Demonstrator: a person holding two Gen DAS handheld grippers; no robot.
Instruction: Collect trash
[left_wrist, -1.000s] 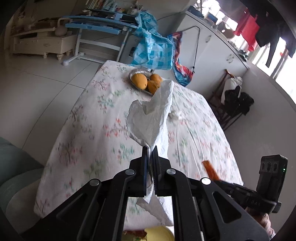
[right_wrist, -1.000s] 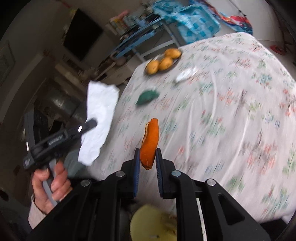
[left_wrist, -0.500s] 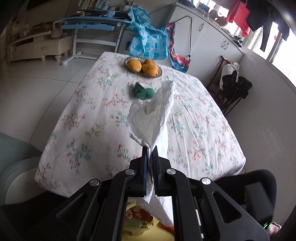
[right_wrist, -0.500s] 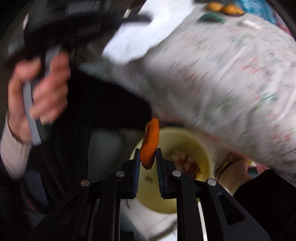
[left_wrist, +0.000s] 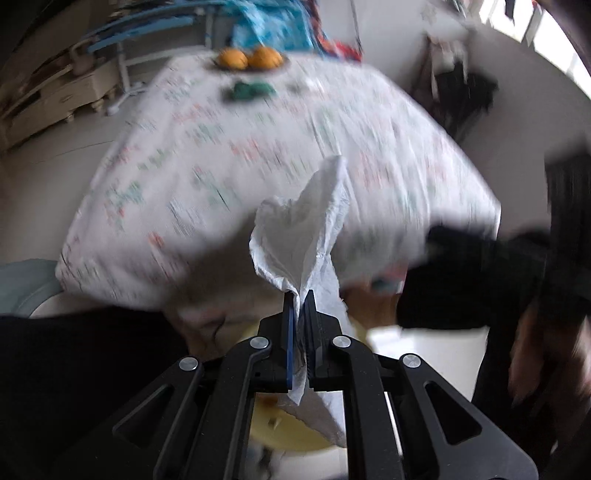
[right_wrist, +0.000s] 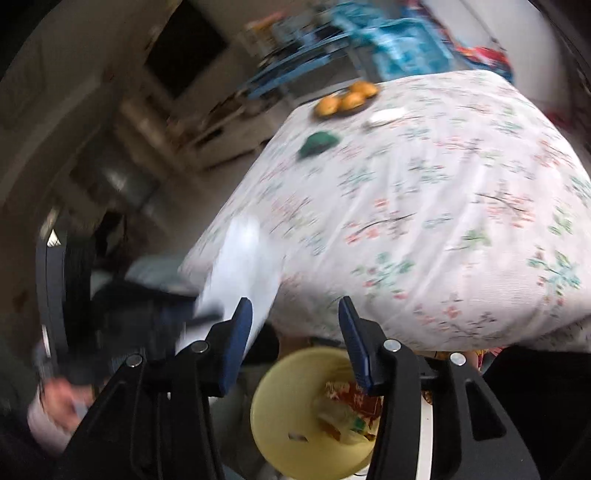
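My left gripper (left_wrist: 300, 295) is shut on a crumpled white tissue (left_wrist: 306, 229) and holds it in the air, off the near edge of the table, above a yellow bin (left_wrist: 291, 439). The tissue also shows blurred in the right wrist view (right_wrist: 243, 273). My right gripper (right_wrist: 295, 314) is open and empty, just above the yellow bin (right_wrist: 295, 406), which holds wrappers and scraps. A green crumpled piece (right_wrist: 317, 143) and a small white scrap (right_wrist: 386, 116) lie on the floral tablecloth (right_wrist: 424, 221).
A plate of oranges (right_wrist: 347, 100) stands at the far end of the table. Beyond it are a blue desk and a blue checked bag (left_wrist: 269, 26). A dark chair (left_wrist: 465, 88) stands at the table's right. The person's dark clothing fills the lower corners.
My right gripper has opened and the orange peel is out of it. It tilted back up toward the table. My left gripper moved down and back over the bin with the tissue.
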